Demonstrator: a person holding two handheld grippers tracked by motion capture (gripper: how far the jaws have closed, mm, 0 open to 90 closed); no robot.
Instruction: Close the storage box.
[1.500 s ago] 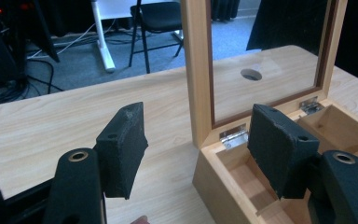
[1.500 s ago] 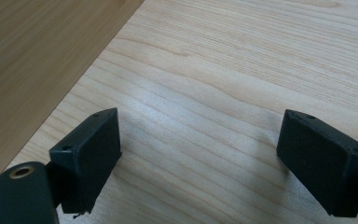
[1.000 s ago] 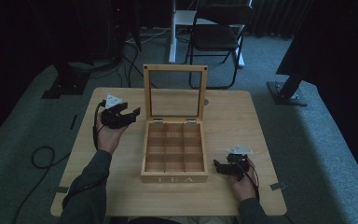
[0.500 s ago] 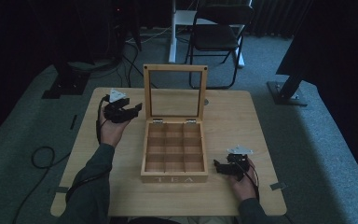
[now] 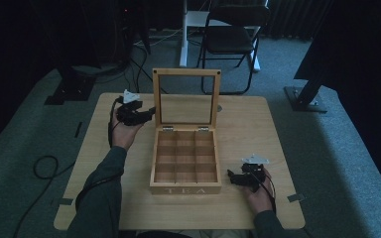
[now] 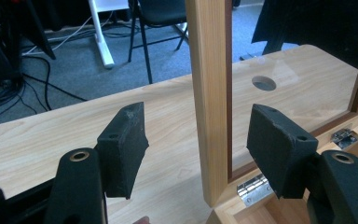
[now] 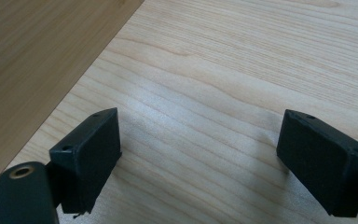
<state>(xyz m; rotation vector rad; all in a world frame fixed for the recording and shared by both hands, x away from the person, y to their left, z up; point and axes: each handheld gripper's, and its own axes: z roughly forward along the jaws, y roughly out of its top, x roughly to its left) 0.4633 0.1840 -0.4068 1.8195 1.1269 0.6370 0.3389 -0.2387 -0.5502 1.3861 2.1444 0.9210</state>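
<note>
High view: a wooden tea box (image 5: pixel 185 168) is seen at the centre of the frame on the table (image 5: pixel 258 129), its glass-paned lid (image 5: pixel 186 99) standing upright above the hinges. The left gripper (image 5: pixel 146 113) is held at the left edge of the lid frame, left of centre in the picture. In the left gripper view the lid's side rail (image 6: pixel 212 93) rises between the two spread jaws, neither pad touching it; a metal hinge (image 6: pixel 254 189) is visible at the lower centre. The right gripper (image 5: pixel 233 177) lies at the lower right of the high view, just beside the box's front corner, and in the right gripper view its jaws are spread wide over bare tabletop, with nothing between them.

The step in hand is judged to be a grasp of the lid rail so that the lid can be swung down. The rail should be centred between the pads before they are closed, and pinched well above the hinge for leverage. The lid is best lowered slowly along its hinge arc, while the box is steadied from the front if it slides.
</note>
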